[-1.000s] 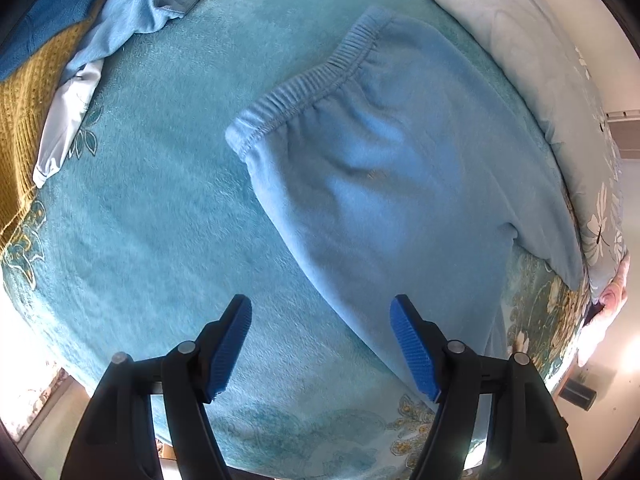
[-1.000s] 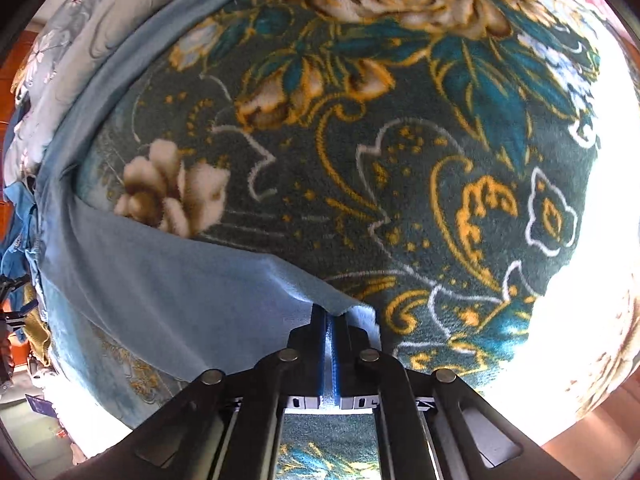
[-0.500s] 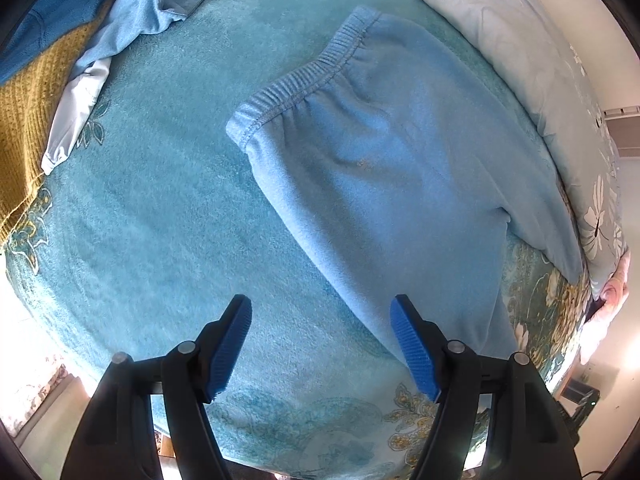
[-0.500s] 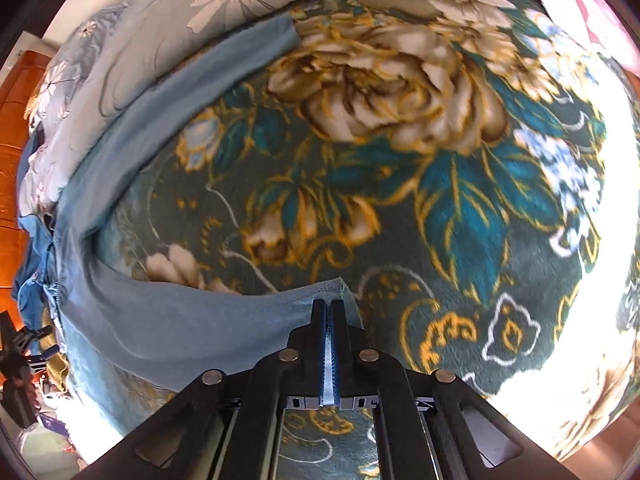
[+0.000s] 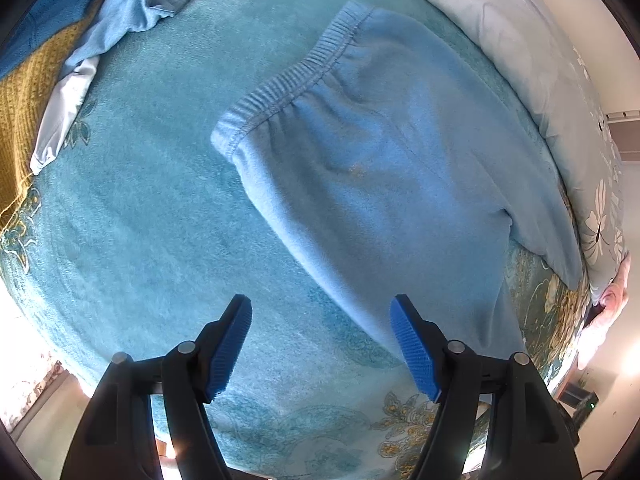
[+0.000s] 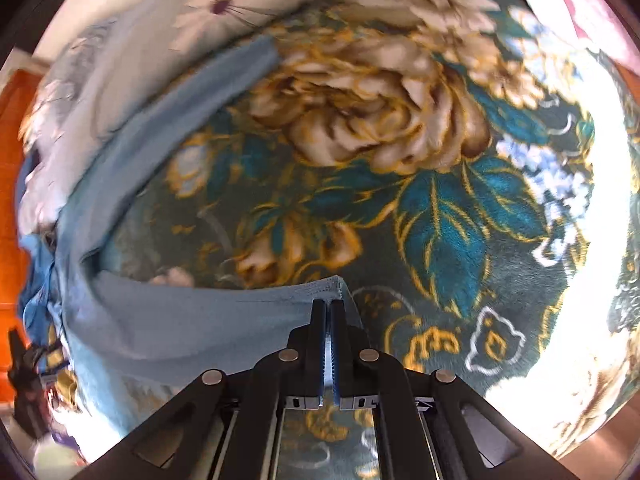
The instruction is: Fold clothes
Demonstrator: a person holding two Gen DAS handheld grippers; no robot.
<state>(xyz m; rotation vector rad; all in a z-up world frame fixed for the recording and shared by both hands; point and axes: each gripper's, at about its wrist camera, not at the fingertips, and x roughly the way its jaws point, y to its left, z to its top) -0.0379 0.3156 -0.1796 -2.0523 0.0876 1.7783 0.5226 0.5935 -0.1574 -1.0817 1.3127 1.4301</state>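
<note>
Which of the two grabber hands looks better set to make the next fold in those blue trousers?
Likely the right gripper: its jaws are already shut on a leg hem of the blue trousers. The left gripper hangs open above the blanket, holding nothing.

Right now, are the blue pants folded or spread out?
Spread, not yet folded: the blue pants lie flat on the blanket, while the right tool pinches one leg's hem.

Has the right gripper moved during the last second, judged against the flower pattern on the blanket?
Yes. The right gripper, shut on the trouser cuff, has carried it toward the big beige rose.
</note>
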